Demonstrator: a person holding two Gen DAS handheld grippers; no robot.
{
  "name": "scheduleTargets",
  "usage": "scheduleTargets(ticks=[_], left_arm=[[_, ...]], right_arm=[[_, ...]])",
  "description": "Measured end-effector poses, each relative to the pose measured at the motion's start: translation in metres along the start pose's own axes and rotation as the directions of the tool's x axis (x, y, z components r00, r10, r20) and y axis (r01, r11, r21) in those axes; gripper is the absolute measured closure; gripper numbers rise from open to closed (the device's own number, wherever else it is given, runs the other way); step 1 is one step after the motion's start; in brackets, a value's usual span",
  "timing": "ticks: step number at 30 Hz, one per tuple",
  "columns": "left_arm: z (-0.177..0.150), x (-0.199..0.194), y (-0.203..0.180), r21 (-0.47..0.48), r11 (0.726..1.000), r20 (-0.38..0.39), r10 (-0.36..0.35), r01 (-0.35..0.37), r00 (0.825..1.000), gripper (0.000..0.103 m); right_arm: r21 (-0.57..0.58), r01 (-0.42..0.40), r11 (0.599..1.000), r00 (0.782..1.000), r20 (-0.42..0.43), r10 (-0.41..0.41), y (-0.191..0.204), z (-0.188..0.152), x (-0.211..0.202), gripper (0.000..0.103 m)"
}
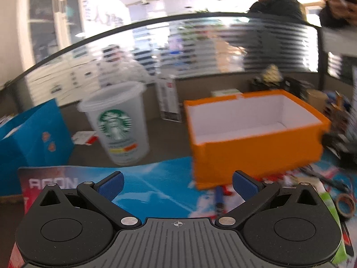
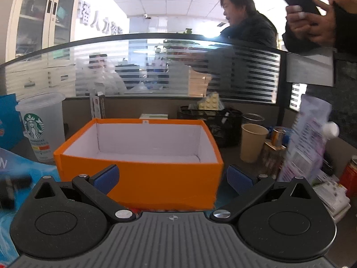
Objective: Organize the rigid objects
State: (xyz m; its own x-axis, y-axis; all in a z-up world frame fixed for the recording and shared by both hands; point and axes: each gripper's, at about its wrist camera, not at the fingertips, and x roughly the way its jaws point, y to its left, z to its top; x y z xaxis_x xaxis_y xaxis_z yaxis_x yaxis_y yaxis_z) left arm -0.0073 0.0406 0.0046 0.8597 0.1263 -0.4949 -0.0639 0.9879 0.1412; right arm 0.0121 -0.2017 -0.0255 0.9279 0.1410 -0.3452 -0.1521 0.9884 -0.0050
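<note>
Grippers gape wide, left gripper (image 1: 177,184) and right gripper (image 2: 171,176) holding nothing. Orange box (image 2: 156,176) sits at twelve o'clock of the right one; Starbucks cup (image 2: 41,127) at ten.

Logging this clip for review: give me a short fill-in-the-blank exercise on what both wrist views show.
1. The orange box has a ____ interior and holds nothing visible.
2. The plastic cup left of the box carries a ____ logo.
3. The left claw and right claw both stand ____, gripping nothing.
4. The paper cup stands on the box's ____ side in the right wrist view.

Missing words: white; Starbucks; open; right
</note>
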Motion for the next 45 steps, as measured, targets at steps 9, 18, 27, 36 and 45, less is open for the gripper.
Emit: scheduleTargets(ticks=[9,18,27,36,45], left_arm=[[-0.021,-0.001,0.001,0.02,0.99,-0.018,-0.137,0.137,0.99,0.0],[-0.037,0.018,-0.025,0.103,0.977,0.032,-0.189,0.184,0.982,0.0],[-0.036,0.024,-0.024,0.121,0.973,0.066,-0.203,0.194,0.977,0.0],[-0.039,0.024,-0.035,0.184,0.945,0.097,-0.291,0.27,0.952,0.0],[-0.051,0.022,-0.065,0.312,0.863,0.02,-0.424,0.398,0.905,0.0]], right_arm=[[-0.015,-0.037,0.999,0.99,-0.137,0.034,-0.004,-0.044,-0.01,0.0],[-0.115,-0.101,0.988,0.981,-0.174,0.081,0.022,-0.079,-0.006,0.0],[-0.068,-0.211,0.975,0.96,-0.205,0.193,0.035,-0.089,0.003,0.005],[-0.078,-0.168,0.983,0.964,-0.222,0.148,0.039,-0.088,0.016,0.008],[-0.146,-0.165,0.975,0.963,-0.236,0.128,0.035,-0.09,0.027,0.041]])
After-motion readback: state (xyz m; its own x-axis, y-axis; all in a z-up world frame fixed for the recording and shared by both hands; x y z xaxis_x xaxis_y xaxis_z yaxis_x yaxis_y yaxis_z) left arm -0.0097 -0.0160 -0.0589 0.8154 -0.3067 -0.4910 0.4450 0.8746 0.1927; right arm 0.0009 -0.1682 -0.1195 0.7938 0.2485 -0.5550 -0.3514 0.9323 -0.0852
